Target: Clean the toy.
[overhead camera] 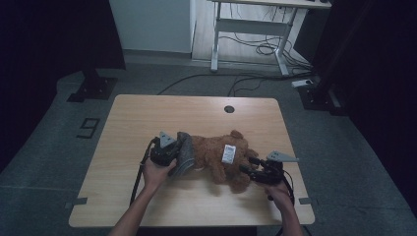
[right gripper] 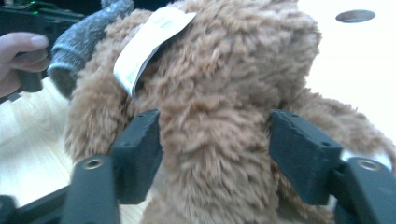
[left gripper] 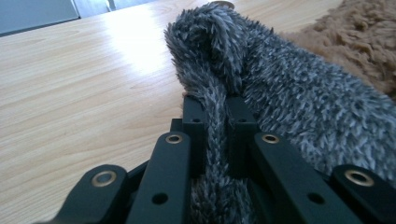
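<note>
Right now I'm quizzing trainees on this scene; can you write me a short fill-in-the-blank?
1. The left gripper is shut on the ____ knit fabric.
2. The plush toy is ____ in colour.
3. The white tag lies on the ____.
4. The right gripper has its jaws on either side of the ____.

Missing: grey; brown; plush toy; plush toy

Dark mark like a "9" on the grey floor [overhead camera: 88, 128], white tag [overhead camera: 228, 153] on plush toy [overhead camera: 216, 155] unreadable
</note>
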Demonstrator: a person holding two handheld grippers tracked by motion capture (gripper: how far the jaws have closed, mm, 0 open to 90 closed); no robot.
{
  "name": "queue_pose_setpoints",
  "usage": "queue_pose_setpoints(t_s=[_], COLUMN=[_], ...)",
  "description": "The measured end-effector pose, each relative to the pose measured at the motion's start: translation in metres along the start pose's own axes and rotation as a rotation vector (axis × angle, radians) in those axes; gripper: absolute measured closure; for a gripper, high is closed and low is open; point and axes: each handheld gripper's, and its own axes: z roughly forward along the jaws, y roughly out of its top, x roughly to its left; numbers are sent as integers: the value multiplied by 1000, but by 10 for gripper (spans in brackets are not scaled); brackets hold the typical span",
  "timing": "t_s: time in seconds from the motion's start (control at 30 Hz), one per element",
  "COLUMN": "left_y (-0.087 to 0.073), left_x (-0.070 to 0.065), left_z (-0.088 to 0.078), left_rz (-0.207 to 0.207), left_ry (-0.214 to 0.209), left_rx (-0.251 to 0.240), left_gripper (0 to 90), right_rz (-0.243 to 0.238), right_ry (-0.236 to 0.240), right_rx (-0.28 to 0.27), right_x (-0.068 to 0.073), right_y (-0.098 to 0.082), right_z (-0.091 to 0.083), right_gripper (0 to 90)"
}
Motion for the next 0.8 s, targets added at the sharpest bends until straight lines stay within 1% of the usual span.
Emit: queue_pose_setpoints(t_s=[0.03, 0.07, 0.13, 0.2, 0.3, 0.4, 0.43, 0.53, 0.63, 0.7, 0.73, 0.77, 0.8], left_y=[0, -1, -2, -4, -8, -12, -13, -17, -24, -20, -14, -14, 3], left_x=[-1, -1, -1, -1, 1, 1, 1, 0, 0, 0, -1, -1, -10], left_z=[-1, -2, -3, -4, -4, -7, -9, -13, -24, -34, -40, -40, -48], left_rz=[1, 5, 6, 3, -20, -28, -29, -29, -37, -47, -40, -40, -15], left_ry=[-5, -6, -7, -9, -30, -45, -50, -61, -91, -102, -104, -104, -110], left_rx=[1, 4, 5, 5, -7, -11, -12, -9, 1, -9, -27, -27, -62], left_gripper=[814, 814, 814, 815, 816, 818, 819, 819, 818, 815, 814, 814, 814], right_rz=[-6, -18, -39, -26, -35, -54, -57, -47, -55, -56, -52, -51, -51], right_ry=[-7, -3, -7, -1, 6, 24, 33, 49, 52, 51, 50, 49, 49], right_rx=[11, 30, 75, 79, 90, 108, 117, 125, 141, 145, 144, 145, 148], right_x=[1, 1, 3, 3, 3, 7, 8, 11, 15, 18, 18, 19, 20], right_y=[1, 1, -1, -3, -3, -10, -12, -20, -28, -33, -35, -36, -37], right_z=[3, 8, 20, 27, 27, 28, 29, 28, 28, 27, 27, 28, 29], right_gripper=[398, 413, 445, 486, 549, 609, 619, 638, 642, 643, 642, 641, 640])
